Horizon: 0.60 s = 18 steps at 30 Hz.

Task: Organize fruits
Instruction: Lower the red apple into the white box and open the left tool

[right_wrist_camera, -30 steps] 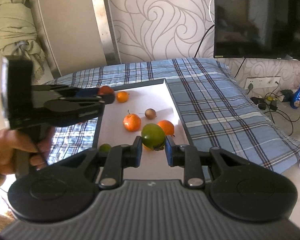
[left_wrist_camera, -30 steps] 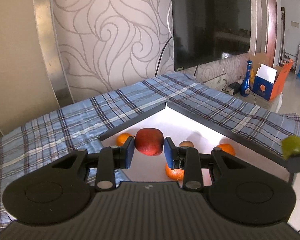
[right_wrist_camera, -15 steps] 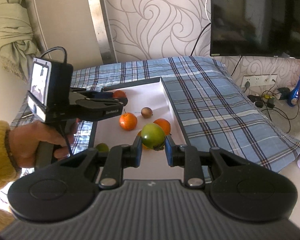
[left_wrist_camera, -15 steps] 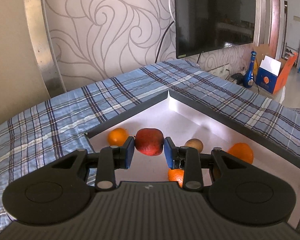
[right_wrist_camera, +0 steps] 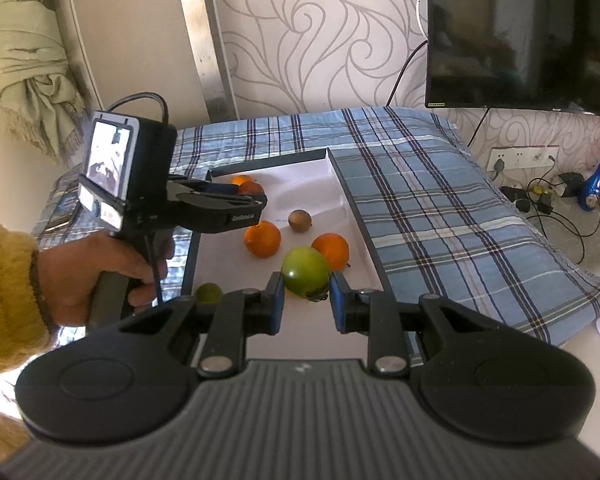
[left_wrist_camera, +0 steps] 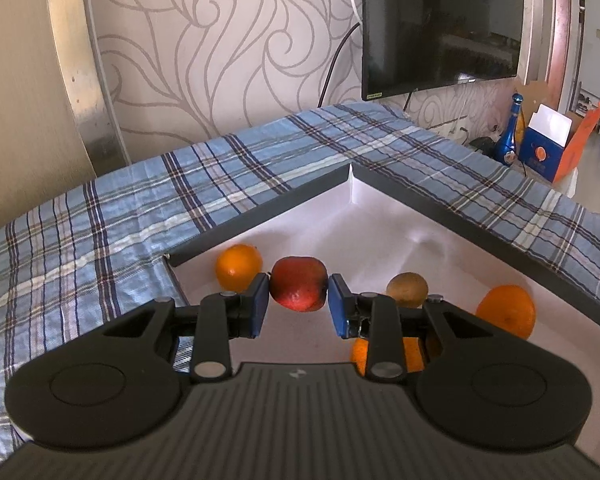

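My left gripper (left_wrist_camera: 298,304) is shut on a red apple (left_wrist_camera: 298,288) and holds it low over the white tray (left_wrist_camera: 380,236), near its far left corner. It also shows in the right wrist view (right_wrist_camera: 255,196) with the apple (right_wrist_camera: 251,188). My right gripper (right_wrist_camera: 306,300) is shut on a green fruit (right_wrist_camera: 306,270) above the tray's near part (right_wrist_camera: 227,264). In the tray lie three oranges (left_wrist_camera: 237,266) (left_wrist_camera: 506,310) (right_wrist_camera: 262,238), a brown kiwi (left_wrist_camera: 407,290) and a small green fruit (right_wrist_camera: 209,293).
The tray has a dark raised rim (left_wrist_camera: 259,216) and lies on a blue plaid cloth (left_wrist_camera: 99,240) over a table. A TV (left_wrist_camera: 440,24) hangs on the patterned wall. A blue bottle (left_wrist_camera: 508,136) and boxes (left_wrist_camera: 548,144) stand on the floor at right.
My left gripper has moved lower and closer to the tray's far left corner with the apple. My right gripper has drawn back slightly with the green fruit.
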Available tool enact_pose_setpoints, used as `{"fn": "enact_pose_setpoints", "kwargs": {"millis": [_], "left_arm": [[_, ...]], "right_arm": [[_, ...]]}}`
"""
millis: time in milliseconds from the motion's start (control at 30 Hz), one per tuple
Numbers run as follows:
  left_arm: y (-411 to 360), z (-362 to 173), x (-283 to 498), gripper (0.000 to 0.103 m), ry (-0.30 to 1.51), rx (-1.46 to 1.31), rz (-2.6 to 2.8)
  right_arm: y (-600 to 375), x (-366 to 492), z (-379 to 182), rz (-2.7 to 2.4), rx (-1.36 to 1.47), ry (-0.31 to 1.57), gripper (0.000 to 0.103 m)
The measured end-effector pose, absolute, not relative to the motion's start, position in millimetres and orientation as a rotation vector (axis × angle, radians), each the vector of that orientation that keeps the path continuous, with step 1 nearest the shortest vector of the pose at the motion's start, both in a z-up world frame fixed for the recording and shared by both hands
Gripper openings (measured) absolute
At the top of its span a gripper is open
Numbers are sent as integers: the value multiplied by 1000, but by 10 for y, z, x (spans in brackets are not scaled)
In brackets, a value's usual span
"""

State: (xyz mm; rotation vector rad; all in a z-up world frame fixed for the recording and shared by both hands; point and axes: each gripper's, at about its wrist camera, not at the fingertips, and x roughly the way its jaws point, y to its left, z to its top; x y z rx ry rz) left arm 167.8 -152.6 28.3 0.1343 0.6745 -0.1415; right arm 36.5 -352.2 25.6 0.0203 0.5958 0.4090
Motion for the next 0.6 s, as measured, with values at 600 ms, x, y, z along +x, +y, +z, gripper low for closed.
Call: {"fn": "enact_pose_setpoints", "kwargs": {"millis": [600], "left_arm": [[-1488, 222, 1738, 37, 712, 132, -111]], "right_arm": [[-3524, 293, 261, 426, 21, 587, 27]]}}
